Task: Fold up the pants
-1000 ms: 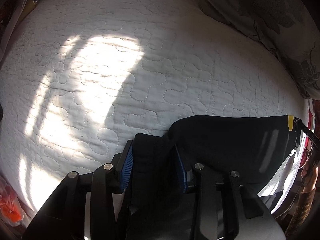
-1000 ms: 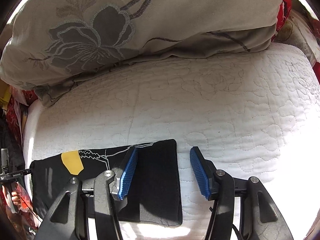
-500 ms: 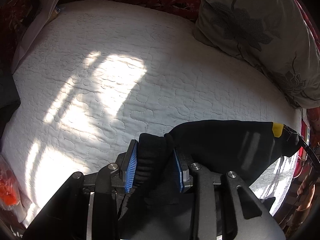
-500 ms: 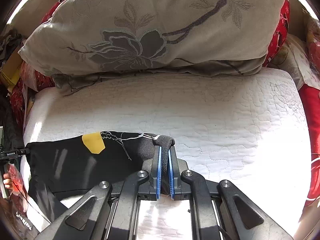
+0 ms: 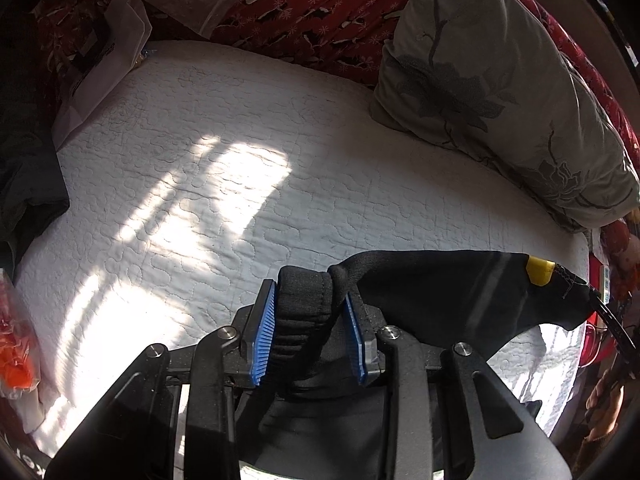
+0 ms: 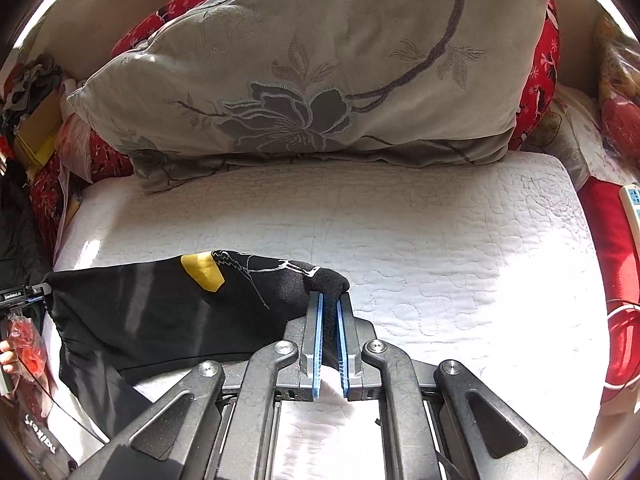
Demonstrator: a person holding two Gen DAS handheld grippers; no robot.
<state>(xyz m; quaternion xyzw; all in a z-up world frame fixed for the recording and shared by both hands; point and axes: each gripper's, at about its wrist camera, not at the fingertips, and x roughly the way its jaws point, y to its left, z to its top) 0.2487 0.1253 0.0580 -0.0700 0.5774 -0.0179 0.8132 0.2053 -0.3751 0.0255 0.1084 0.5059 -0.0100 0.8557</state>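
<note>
1. The left gripper [image 5: 308, 320] points steeply down, its blue pads [image 5: 264, 336] pressed on a thick bunch of the pants [image 5: 440, 296], jaws partly apart.
2. The right gripper [image 6: 329, 320] points steeply down, jaws nearly together, pinching a thin fold of pants between the pads.

Black pants [image 6: 160, 312] with yellow patch, stretched taut and lifted above the quilt.

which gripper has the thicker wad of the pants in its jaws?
The left gripper: its blue pads stand apart around a thick ribbed band of the black pants. The right gripper pinches only a thin edge, pads nearly together.
</note>
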